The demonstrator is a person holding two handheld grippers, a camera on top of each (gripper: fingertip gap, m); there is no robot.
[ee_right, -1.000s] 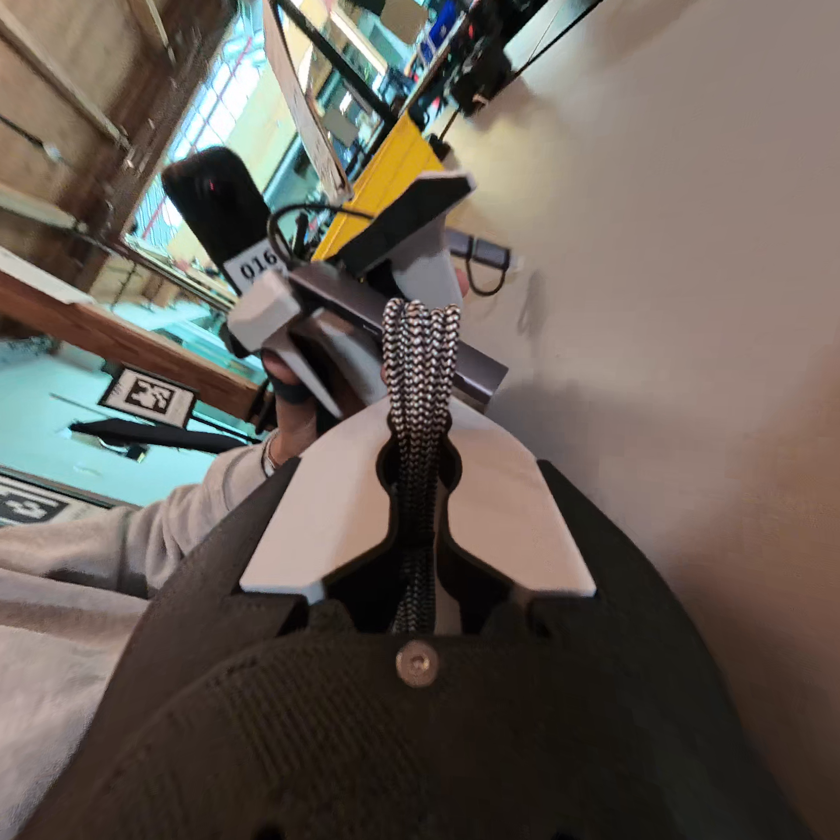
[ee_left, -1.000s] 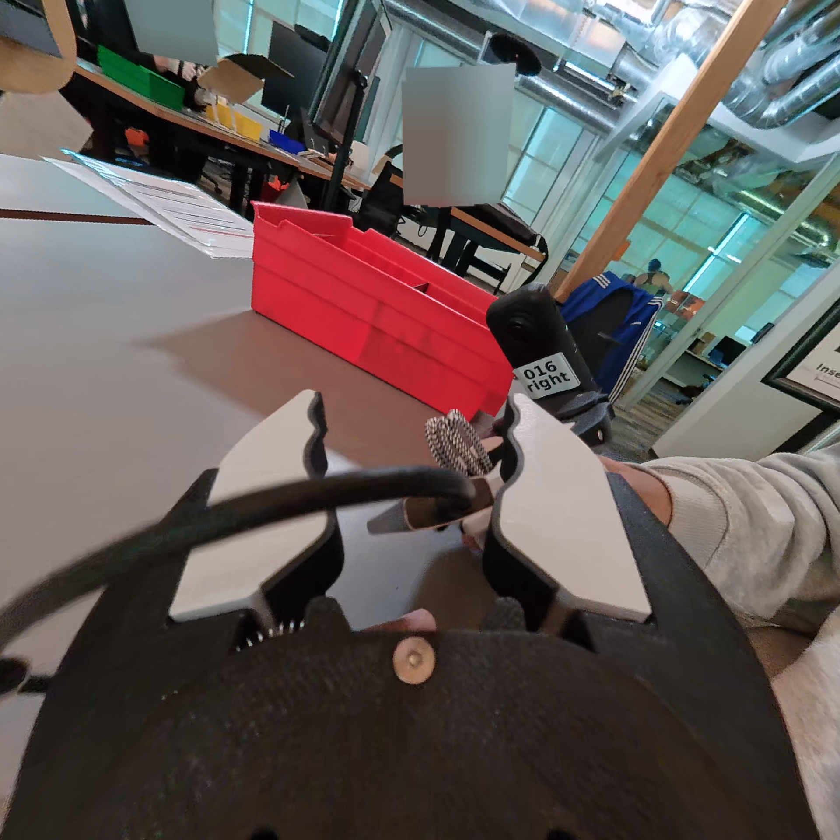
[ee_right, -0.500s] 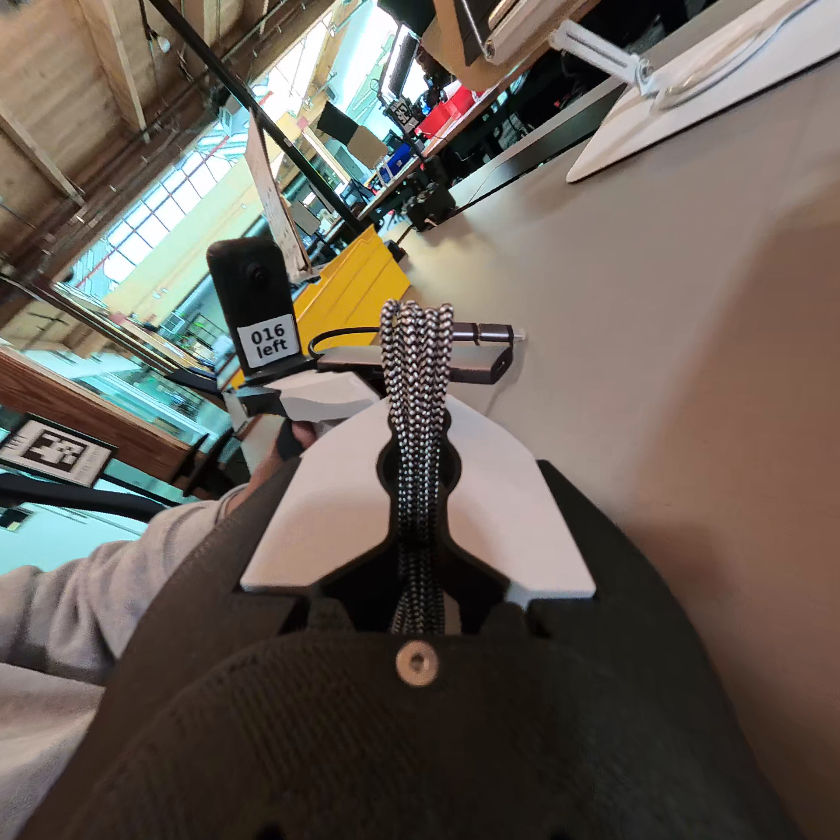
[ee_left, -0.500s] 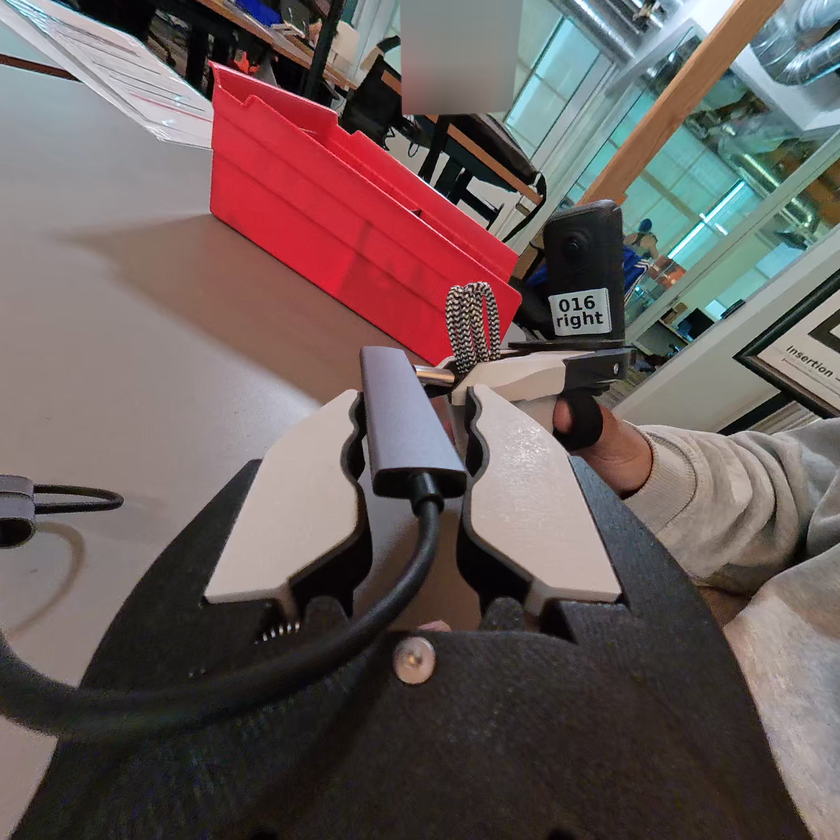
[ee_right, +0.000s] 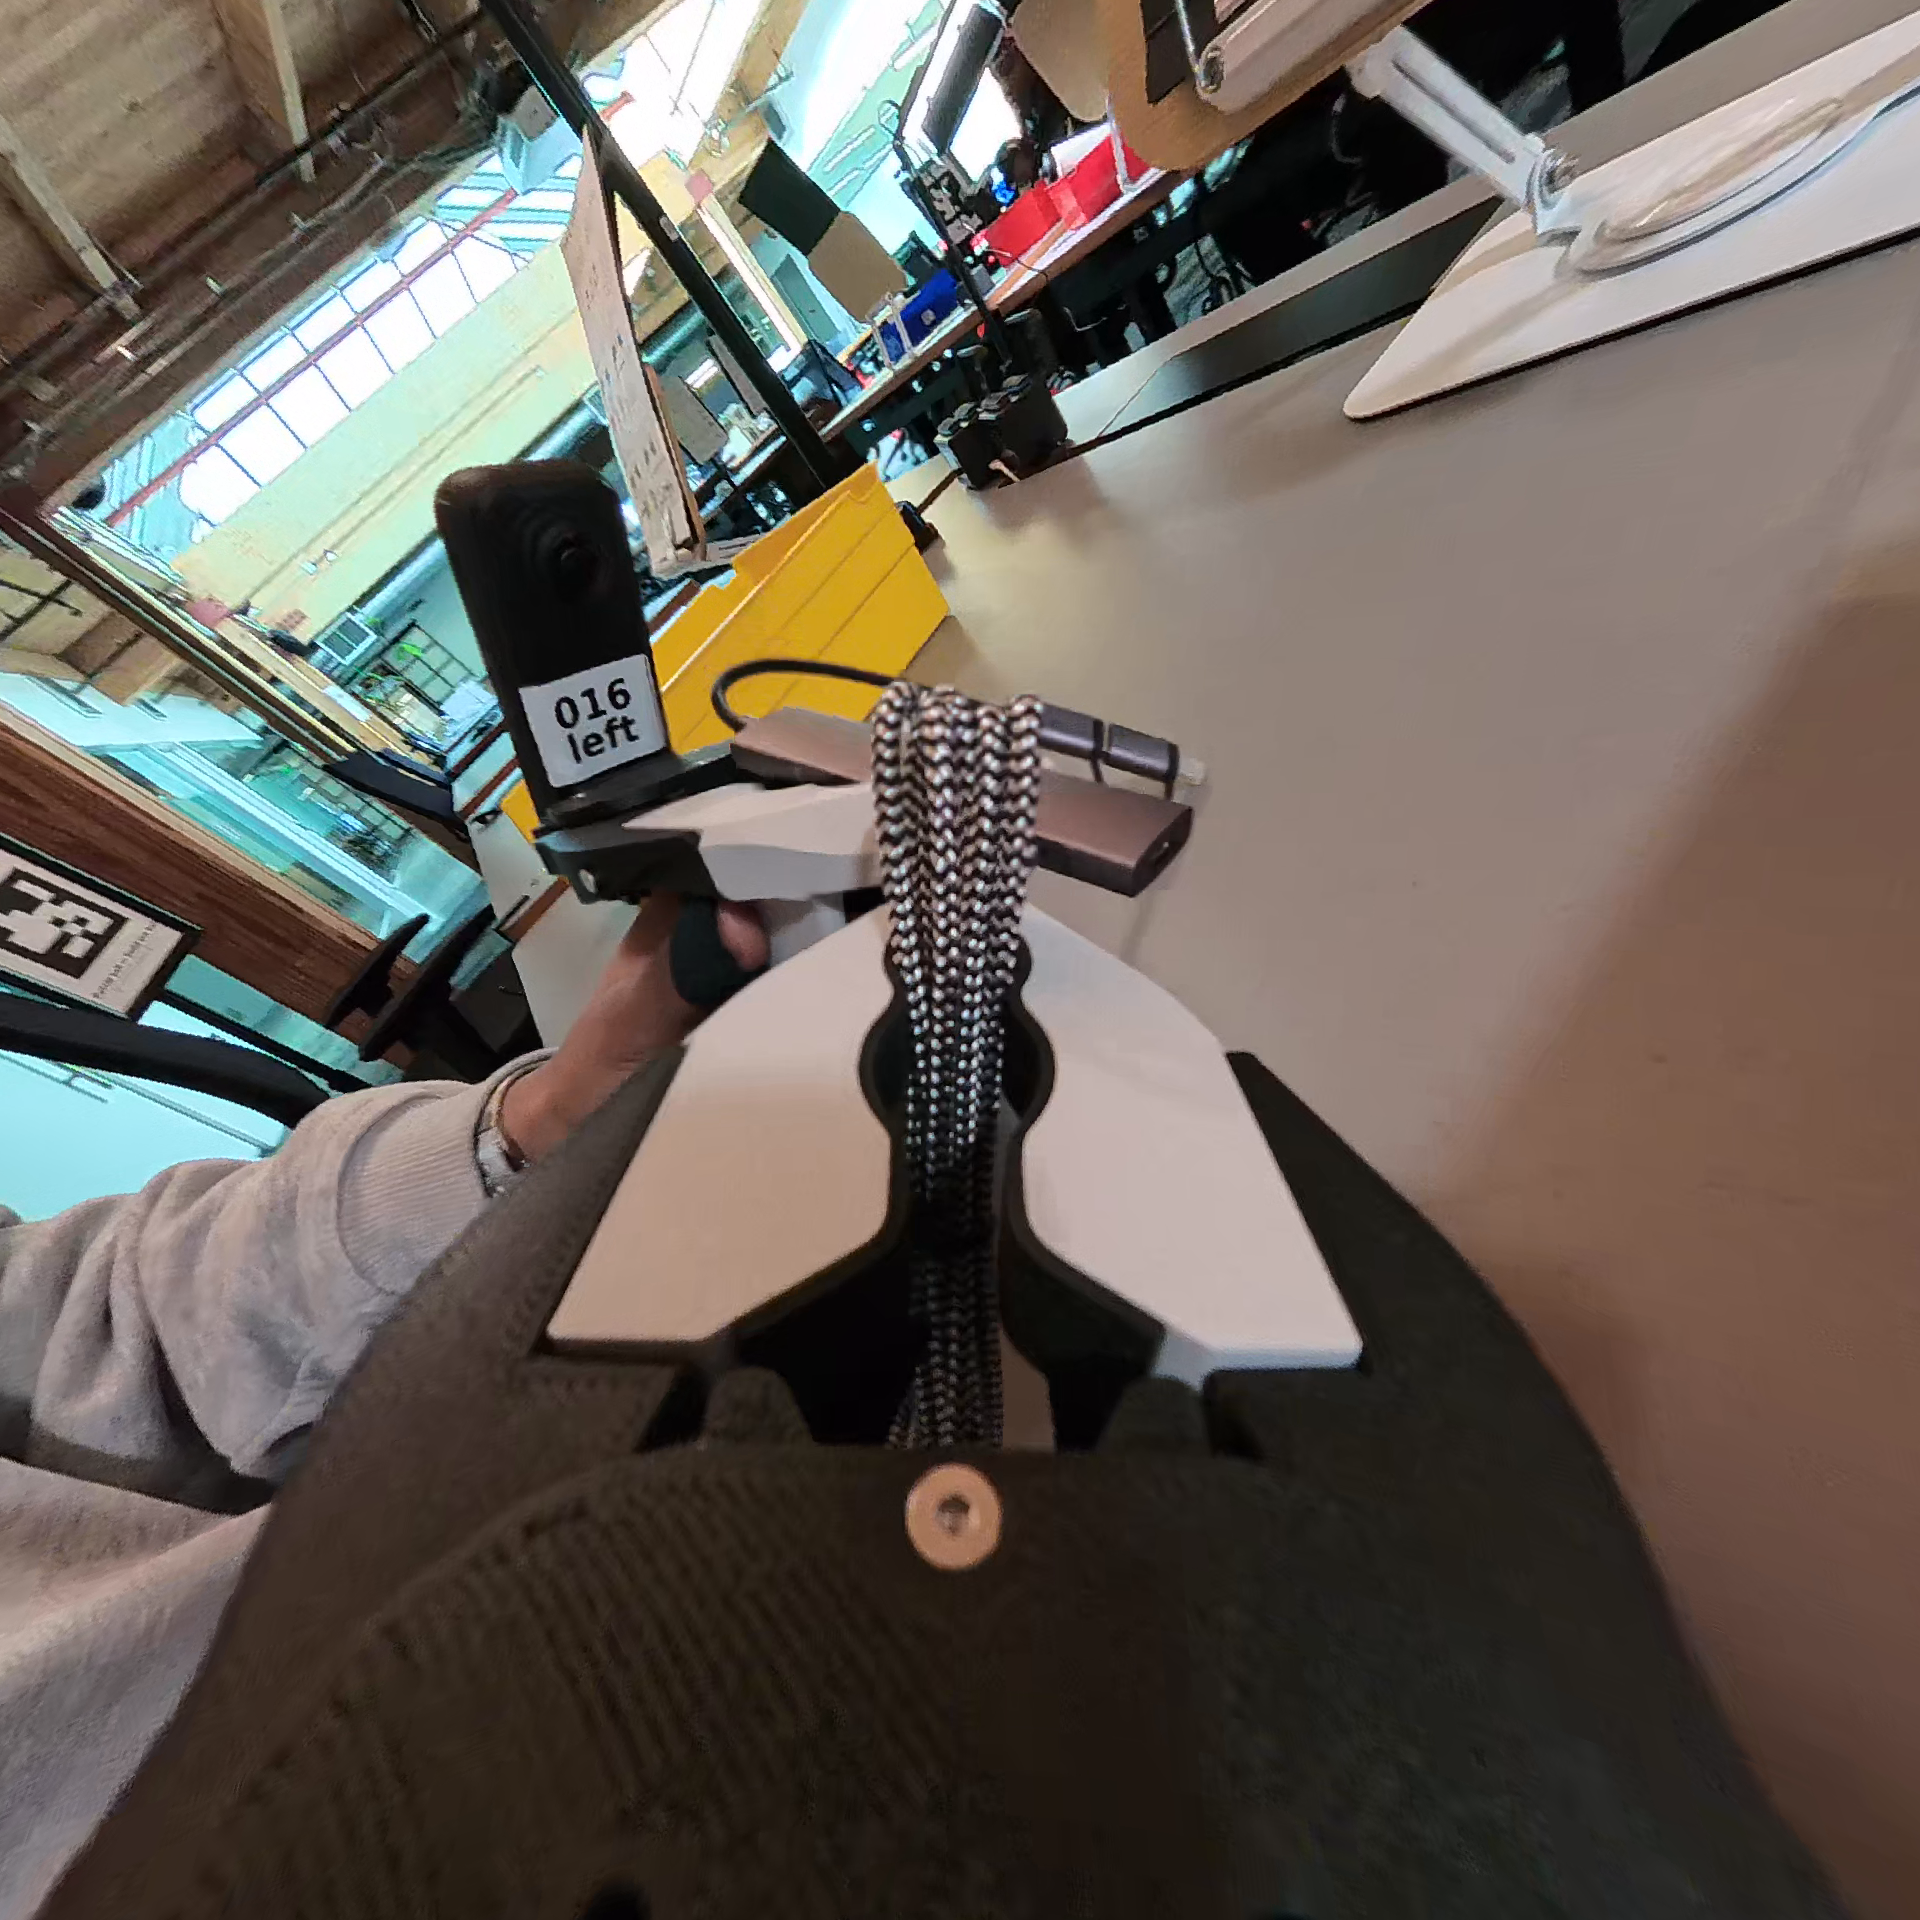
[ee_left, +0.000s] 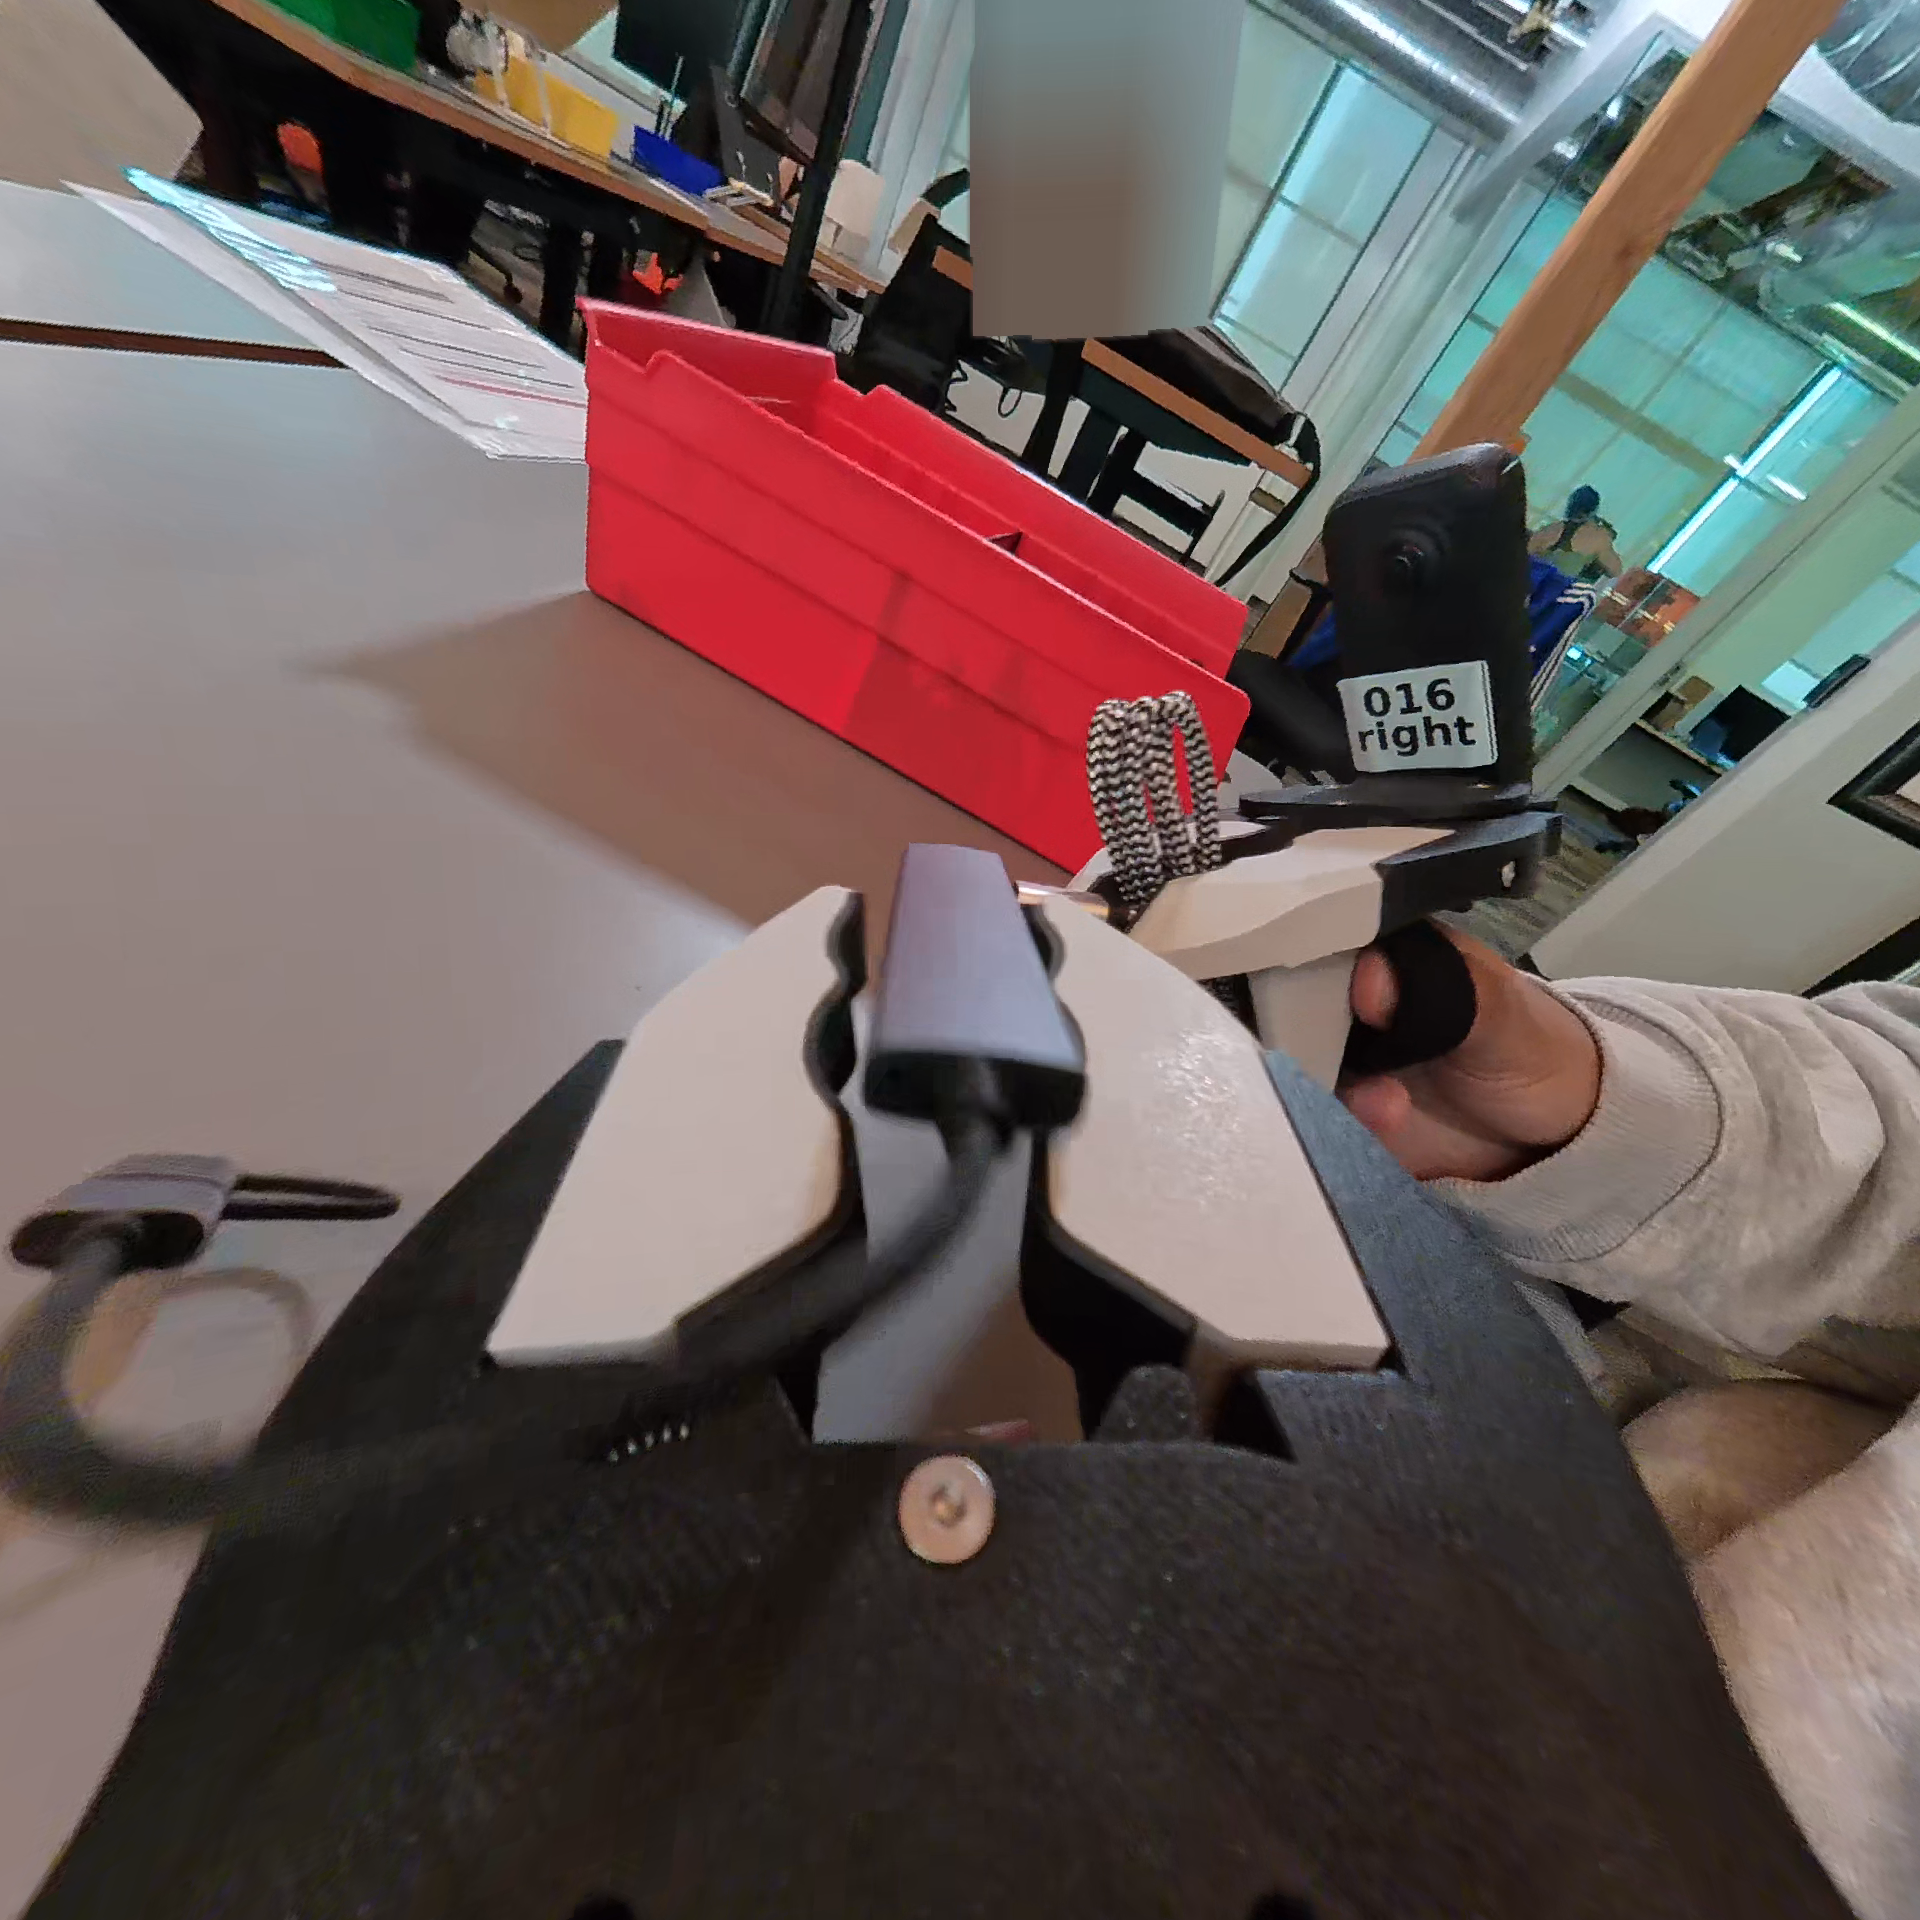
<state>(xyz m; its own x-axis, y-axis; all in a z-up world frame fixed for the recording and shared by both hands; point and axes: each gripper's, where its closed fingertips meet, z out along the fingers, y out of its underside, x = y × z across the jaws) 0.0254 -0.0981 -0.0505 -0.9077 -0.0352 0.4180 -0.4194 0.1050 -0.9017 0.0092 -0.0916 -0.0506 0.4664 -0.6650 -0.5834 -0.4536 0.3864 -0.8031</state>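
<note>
My left gripper (ee_left: 951, 920) is shut on a flat grey USB hub (ee_left: 966, 977), which sticks out forward between the fingers. The hub's black cable (ee_left: 914, 1226) loops left to a grey plug (ee_left: 125, 1205) lying on the table. My right gripper (ee_right: 956, 951) is shut on a bundle of black-and-white braided cable (ee_right: 956, 831), whose loops stand up past the fingertips. The two grippers meet at right angles: the right gripper (ee_left: 1247, 894) and braided cable (ee_left: 1148, 790) sit just right of the hub's front end. In the right wrist view the hub (ee_right: 1112, 836) passes behind the braided loops.
A red bin (ee_left: 831, 582) stands on the brown table (ee_left: 312, 779) ahead of the left gripper, with a printed sheet (ee_left: 395, 322) behind it. A yellow bin (ee_right: 821, 613) and a white monitor base (ee_right: 1662, 239) sit farther off. A hand in a grey sleeve (ee_left: 1714, 1143) holds each gripper. The grippers are tip to tip, or close to it. From the left gripper's tips to the white monitor base (ee_right: 1662, 239) is close to 35 cm.
The left gripper went from open, with the black cable across its fingers, to shut on the grey hub. Both grippers rolled level, and the right gripper kept its hold on the braided cable.
</note>
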